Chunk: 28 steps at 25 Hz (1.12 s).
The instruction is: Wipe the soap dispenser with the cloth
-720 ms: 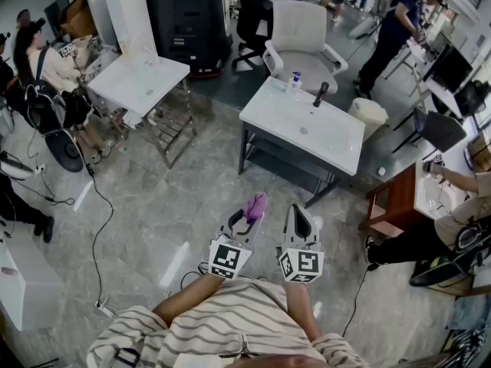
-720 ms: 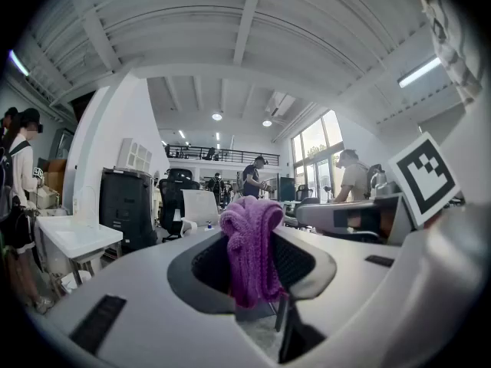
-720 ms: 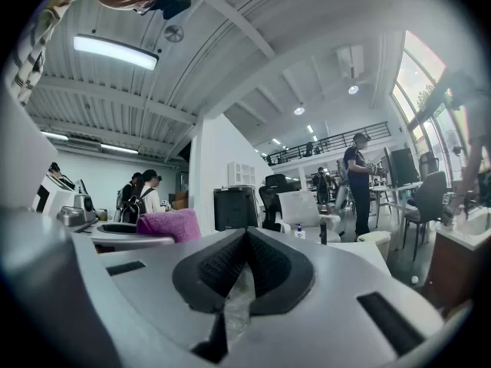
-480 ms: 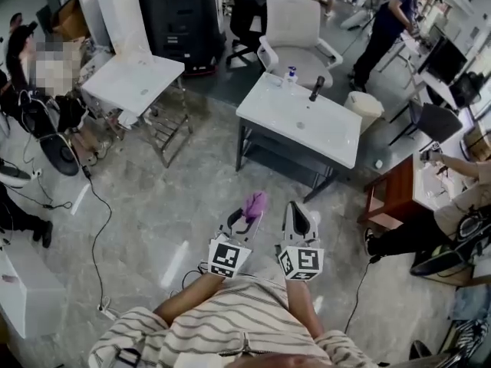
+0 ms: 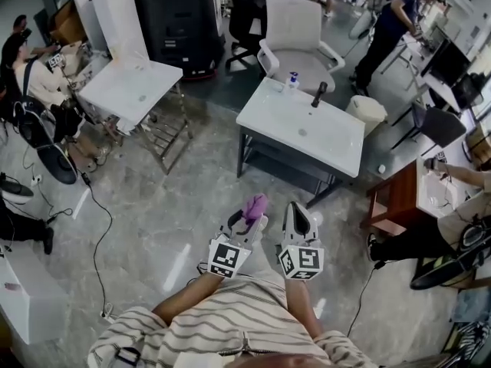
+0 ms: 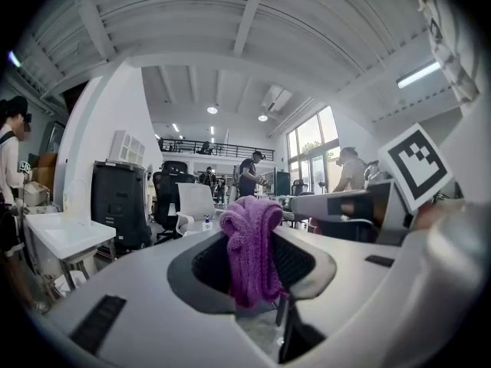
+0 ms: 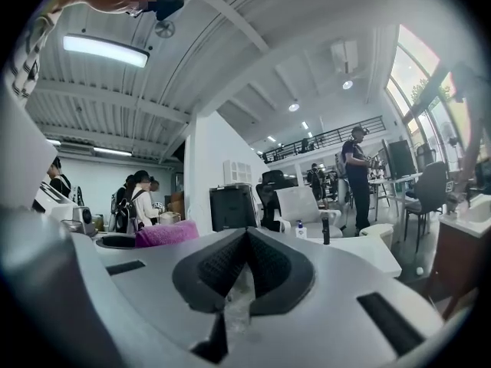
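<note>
A small clear soap dispenser point(image 5: 293, 80) with a blue top stands at the far edge of the white sink counter point(image 5: 330, 140), beside a black tap point(image 5: 319, 94); it shows tiny in the left gripper view point(image 6: 205, 224) and the right gripper view point(image 7: 300, 230). My left gripper point(image 5: 254, 215) is shut on a purple cloth point(image 5: 255, 205), which bunches up between the pads point(image 6: 250, 250). Beside it, my right gripper point(image 5: 298, 215) is shut with nothing in it point(image 7: 244, 271). Both are held level near my body, well short of the counter.
A second white sink counter point(image 5: 130, 90) stands at the left, with people near it. A white chair point(image 5: 299, 38) sits behind the dispenser's counter, a bin point(image 5: 370, 113) to its right. Cables point(image 5: 92, 228) trail over the grey floor. A wooden desk point(image 5: 399, 202) is at right.
The view has shifted slightly and the counter sits a touch nearer. Both grippers hold the same pose, with the cloth still in the left one.
</note>
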Each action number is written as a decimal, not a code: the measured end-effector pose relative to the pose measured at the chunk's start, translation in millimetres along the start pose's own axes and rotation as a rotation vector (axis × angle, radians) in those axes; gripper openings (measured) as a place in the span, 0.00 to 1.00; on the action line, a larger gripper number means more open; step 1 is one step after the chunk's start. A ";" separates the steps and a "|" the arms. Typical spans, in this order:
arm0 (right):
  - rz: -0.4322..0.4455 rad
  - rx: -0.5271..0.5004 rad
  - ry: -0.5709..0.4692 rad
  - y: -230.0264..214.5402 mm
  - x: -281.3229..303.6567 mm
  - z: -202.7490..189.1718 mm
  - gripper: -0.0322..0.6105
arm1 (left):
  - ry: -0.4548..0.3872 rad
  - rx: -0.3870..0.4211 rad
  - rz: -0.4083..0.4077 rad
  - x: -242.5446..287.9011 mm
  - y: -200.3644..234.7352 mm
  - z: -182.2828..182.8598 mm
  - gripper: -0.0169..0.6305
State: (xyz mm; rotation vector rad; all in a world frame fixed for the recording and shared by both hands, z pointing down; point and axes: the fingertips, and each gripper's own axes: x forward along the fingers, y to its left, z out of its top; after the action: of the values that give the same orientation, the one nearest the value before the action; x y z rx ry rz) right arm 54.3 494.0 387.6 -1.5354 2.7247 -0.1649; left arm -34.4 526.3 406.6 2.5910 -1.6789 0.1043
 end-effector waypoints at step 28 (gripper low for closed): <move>0.081 0.121 0.002 -178.8 344.6 35.1 0.06 | 0.026 0.056 0.020 346.4 170.0 44.6 0.23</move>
State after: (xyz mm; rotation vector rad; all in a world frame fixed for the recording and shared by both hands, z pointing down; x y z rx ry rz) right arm 30.0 105.0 384.8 -1.3934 2.7165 -0.3231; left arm -47.2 138.3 392.8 2.6005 -1.7180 0.1880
